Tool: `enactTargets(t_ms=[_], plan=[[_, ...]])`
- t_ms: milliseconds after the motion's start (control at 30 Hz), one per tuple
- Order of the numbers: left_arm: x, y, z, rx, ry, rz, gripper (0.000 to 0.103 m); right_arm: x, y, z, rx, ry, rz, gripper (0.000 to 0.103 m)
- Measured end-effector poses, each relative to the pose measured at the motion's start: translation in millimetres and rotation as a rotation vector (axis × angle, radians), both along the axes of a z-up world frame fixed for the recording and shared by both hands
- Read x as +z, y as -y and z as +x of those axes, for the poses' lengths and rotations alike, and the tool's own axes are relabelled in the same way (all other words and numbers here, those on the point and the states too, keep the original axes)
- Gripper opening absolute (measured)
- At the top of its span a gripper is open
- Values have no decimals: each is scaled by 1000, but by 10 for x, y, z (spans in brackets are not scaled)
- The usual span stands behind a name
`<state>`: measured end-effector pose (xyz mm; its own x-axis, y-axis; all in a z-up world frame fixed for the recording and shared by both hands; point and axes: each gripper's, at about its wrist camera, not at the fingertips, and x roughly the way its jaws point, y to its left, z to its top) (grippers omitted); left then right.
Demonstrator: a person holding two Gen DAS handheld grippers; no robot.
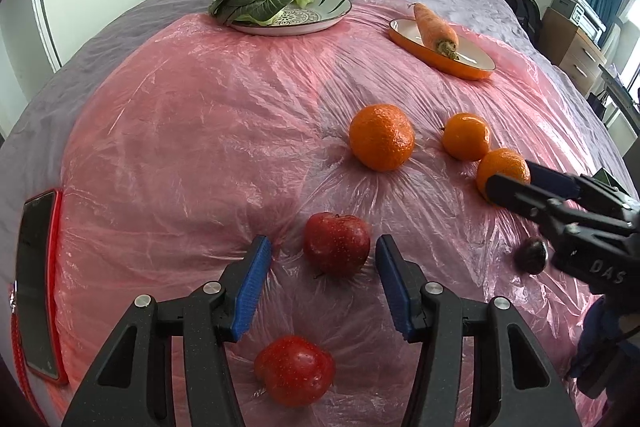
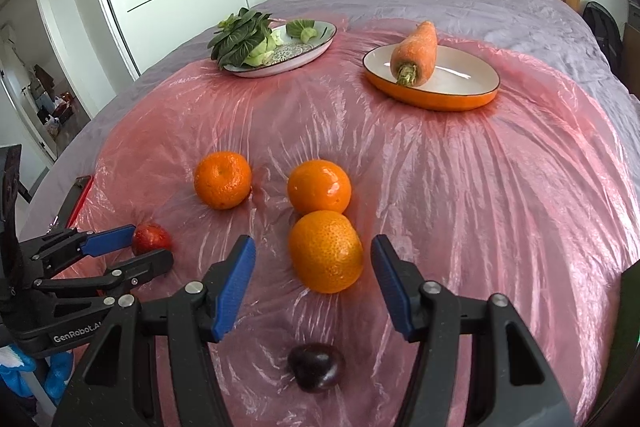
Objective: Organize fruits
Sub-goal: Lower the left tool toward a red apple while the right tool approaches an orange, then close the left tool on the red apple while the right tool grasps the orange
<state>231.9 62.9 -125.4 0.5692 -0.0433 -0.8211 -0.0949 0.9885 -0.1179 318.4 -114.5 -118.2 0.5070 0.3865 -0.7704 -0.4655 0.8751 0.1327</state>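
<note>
On the bed's pink plastic sheet (image 2: 460, 187), the left gripper (image 1: 323, 259) straddles a red apple (image 1: 336, 249), jaws parted and clear of its sides. The right gripper (image 2: 313, 259) brackets the nearest mandarin (image 2: 325, 251), jaws wide apart, gripping nothing.
</note>
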Motion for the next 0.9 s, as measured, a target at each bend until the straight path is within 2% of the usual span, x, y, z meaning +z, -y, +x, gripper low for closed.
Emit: enactTargets(t_ms=[33, 67, 167, 333, 500, 900], plan=[[-2, 2, 6, -4, 1, 1, 43, -28, -11, 8, 1, -4, -3, 88], [-7, 3, 16, -5, 1, 3, 38, -52, -13, 15, 2, -10, 0, 86], [-30, -8, 28, -16, 0, -6, 33, -96, 2, 35, -7, -15, 6, 74], [-55, 6, 34, -25, 6, -5, 31, -200, 23, 74, -15, -29, 15, 69], [-80, 19, 19, -31, 18, -5, 28, -225, 57, 76, -26, -21, 31, 55], [-15, -26, -54, -26, 46, -37, 28, -166, 145, 51, -34, -12, 88, 53]])
